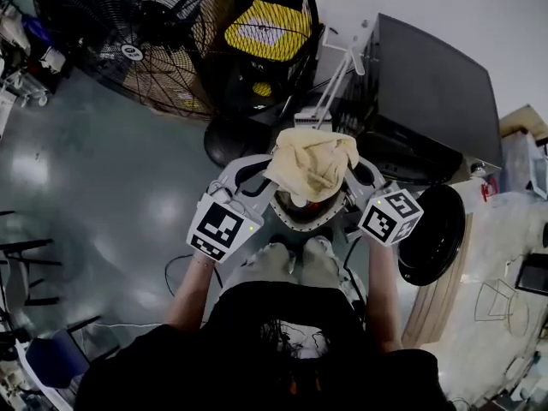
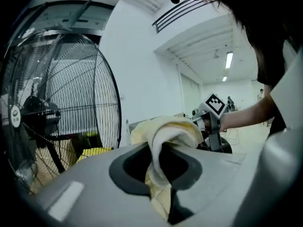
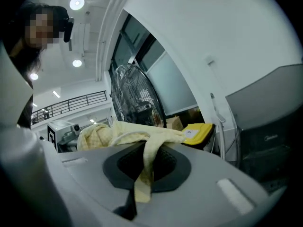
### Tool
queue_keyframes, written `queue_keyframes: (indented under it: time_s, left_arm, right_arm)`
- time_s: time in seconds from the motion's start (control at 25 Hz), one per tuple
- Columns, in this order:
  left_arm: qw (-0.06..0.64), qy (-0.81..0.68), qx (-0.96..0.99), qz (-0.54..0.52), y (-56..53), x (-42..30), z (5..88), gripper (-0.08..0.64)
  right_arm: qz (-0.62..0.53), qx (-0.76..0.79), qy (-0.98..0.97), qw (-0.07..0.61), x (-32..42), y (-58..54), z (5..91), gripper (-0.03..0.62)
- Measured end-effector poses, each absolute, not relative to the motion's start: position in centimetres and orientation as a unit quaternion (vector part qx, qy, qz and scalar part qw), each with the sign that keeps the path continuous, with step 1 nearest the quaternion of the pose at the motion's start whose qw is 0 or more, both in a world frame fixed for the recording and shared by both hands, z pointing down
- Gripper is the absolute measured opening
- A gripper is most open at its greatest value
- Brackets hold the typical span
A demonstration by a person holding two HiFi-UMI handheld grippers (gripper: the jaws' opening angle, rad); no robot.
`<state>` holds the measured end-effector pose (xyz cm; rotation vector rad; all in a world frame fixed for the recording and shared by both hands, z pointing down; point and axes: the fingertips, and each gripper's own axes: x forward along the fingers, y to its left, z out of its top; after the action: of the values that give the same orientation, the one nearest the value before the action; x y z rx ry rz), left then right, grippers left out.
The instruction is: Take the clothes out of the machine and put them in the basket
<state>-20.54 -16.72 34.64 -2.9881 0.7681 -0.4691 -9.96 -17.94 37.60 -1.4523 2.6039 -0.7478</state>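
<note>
Seemingly soft, light yellow cloth point(image 1: 312, 165) sags beside the machine point(image 1: 432, 92), left tool point(image 2: 158, 183) and right tool point(image 3: 142, 178) each pinching an edge

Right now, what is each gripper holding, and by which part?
Both hold the yellow cloth: left gripper pinches a fold at its left side, right gripper a fold at its right.

A large black fan point(image 1: 131, 51) stands on the glossy grey floor point(image 1: 94, 187).
</note>
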Motion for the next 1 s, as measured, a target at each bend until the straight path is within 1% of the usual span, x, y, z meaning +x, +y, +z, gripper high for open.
queue_keyframes:
  time_s: [0.32, 0.64, 0.84, 0.96, 1.0]
  left_arm:
    - [-0.058, 0.246, -0.940, -0.229, -16.9, -19.5, 44.1, 0.051]
    - [-0.126, 0.262, -0.907, -0.305, -16.5, -18.5, 52.9, 0.051]
    - [-0.177, 0.286, -0.881, -0.331, -16.7, -18.5, 57.7, 0.051]
    - [-0.199, 0.305, -0.868, -0.339, -17.3, -18.4, 59.6, 0.051]
    - [-0.204, 0.310, -0.863, -0.342, -17.6, -18.2, 60.2, 0.051]
  right_arm:
    - [-0.320, -0.452, 0.829, -0.069, -9.3, -18.1, 47.4, 0.028]
    - [-0.383, -0.415, 0.804, -0.187, -8.2, -16.4, 56.9, 0.029]
    - [-0.413, -0.388, 0.789, -0.238, -6.8, -15.4, 61.3, 0.033]
    - [-0.417, -0.369, 0.786, -0.269, -6.4, -15.2, 63.3, 0.046]
    - [-0.418, -0.361, 0.785, -0.279, -6.3, -15.1, 64.0, 0.066]
